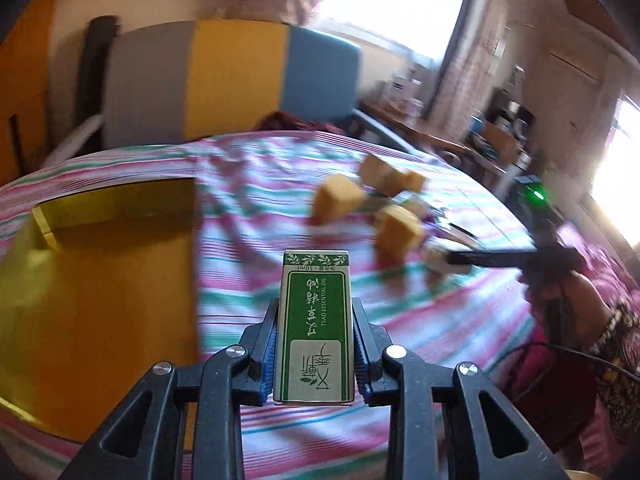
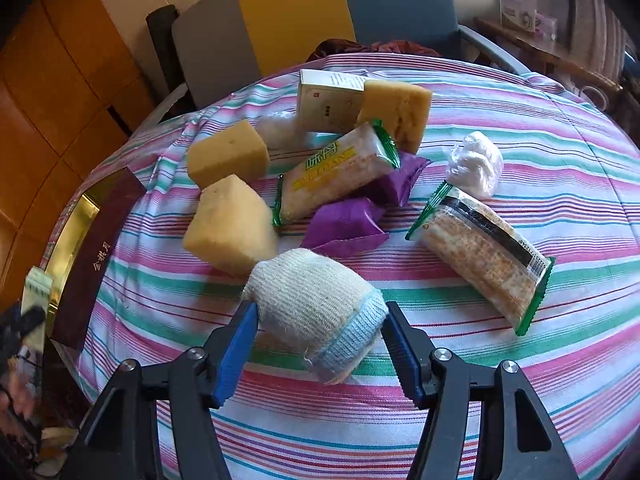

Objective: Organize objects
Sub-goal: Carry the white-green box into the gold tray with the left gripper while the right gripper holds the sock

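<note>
My left gripper (image 1: 315,316) is shut on a green and white essential oil box (image 1: 314,320) and holds it above the striped cloth, just right of the open gold-lined box (image 1: 100,264). My right gripper (image 2: 318,316) is open, its fingers on either side of a rolled cream and light-blue glove (image 2: 316,312) lying on the cloth. Beyond it lie yellow sponge blocks (image 2: 230,226), two cracker packets (image 2: 336,170), purple wrappers (image 2: 344,224), a white carton (image 2: 330,98) and white plastic wads (image 2: 476,164). The left gripper with its box shows at the far left of the right wrist view (image 2: 34,308).
The striped cloth (image 2: 520,380) covers a round table. The gold box with its dark red side (image 2: 96,260) sits at the table's left edge. A grey, yellow and blue chair (image 2: 296,12) stands behind the table. A wooden side table with clutter (image 1: 460,136) is at the right.
</note>
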`<act>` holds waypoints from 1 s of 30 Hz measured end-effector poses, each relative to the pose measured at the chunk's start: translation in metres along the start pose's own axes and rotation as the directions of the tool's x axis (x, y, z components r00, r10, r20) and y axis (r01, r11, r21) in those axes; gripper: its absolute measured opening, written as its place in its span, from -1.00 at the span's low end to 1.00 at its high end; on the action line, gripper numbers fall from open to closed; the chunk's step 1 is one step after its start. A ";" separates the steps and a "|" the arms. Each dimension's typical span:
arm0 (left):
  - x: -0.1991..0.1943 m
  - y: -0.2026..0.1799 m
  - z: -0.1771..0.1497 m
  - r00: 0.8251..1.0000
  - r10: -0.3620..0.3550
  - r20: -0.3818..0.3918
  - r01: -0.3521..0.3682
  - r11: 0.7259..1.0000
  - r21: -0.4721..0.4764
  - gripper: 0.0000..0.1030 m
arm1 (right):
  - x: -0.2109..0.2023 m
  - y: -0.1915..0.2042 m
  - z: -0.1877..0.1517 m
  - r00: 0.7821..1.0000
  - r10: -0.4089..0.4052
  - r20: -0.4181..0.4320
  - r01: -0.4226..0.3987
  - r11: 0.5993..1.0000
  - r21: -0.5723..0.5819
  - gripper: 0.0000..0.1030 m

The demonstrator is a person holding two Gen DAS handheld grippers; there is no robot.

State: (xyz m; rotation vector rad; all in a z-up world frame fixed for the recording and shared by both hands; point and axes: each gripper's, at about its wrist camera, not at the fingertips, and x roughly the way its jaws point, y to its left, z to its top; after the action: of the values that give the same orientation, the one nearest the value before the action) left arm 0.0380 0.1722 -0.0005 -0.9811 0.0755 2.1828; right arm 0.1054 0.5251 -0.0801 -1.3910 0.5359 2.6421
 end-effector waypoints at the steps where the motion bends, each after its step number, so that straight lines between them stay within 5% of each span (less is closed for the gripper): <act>1: -0.002 0.011 0.001 1.000 0.018 0.002 -0.018 1.000 -0.020 -0.41 | 0.000 0.000 0.000 1.000 0.006 0.001 -0.006 1.000 0.003 0.24; 8: -0.012 0.088 -0.006 0.987 0.158 -0.030 -0.161 0.979 -0.121 -0.41 | -0.011 0.013 0.003 0.994 0.089 0.065 -0.086 0.995 -0.047 0.00; 12: -0.010 0.123 -0.012 0.969 0.237 -0.074 -0.246 0.959 -0.142 -0.41 | -0.005 0.019 0.001 0.999 0.020 0.042 -0.015 0.995 -0.100 -0.04; 13: -0.010 0.131 -0.015 0.966 0.245 -0.079 -0.255 0.955 -0.151 -0.41 | -0.008 0.020 0.003 0.998 0.010 0.063 -0.004 0.994 -0.107 0.02; 16: -0.013 0.155 -0.023 0.951 0.293 -0.096 -0.306 0.935 -0.179 -0.41 | -0.007 0.023 0.002 0.998 -0.004 0.063 0.011 0.994 -0.108 0.70; 20: -0.012 0.178 -0.030 0.937 0.325 -0.126 -0.345 0.915 -0.209 -0.41 | 0.005 0.031 -0.002 0.992 -0.118 0.031 0.122 0.973 -0.195 0.74; 30: -0.009 0.208 -0.033 0.892 0.414 -0.182 -0.446 0.872 -0.201 -0.40 | 0.023 0.054 -0.010 0.992 -0.126 -0.006 0.117 0.936 -0.331 0.72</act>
State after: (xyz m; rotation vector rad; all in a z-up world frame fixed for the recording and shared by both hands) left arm -0.0703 0.0038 -0.0653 -1.3530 0.1052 2.5736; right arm 0.0862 0.4700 -0.0899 -1.4887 0.0008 2.7029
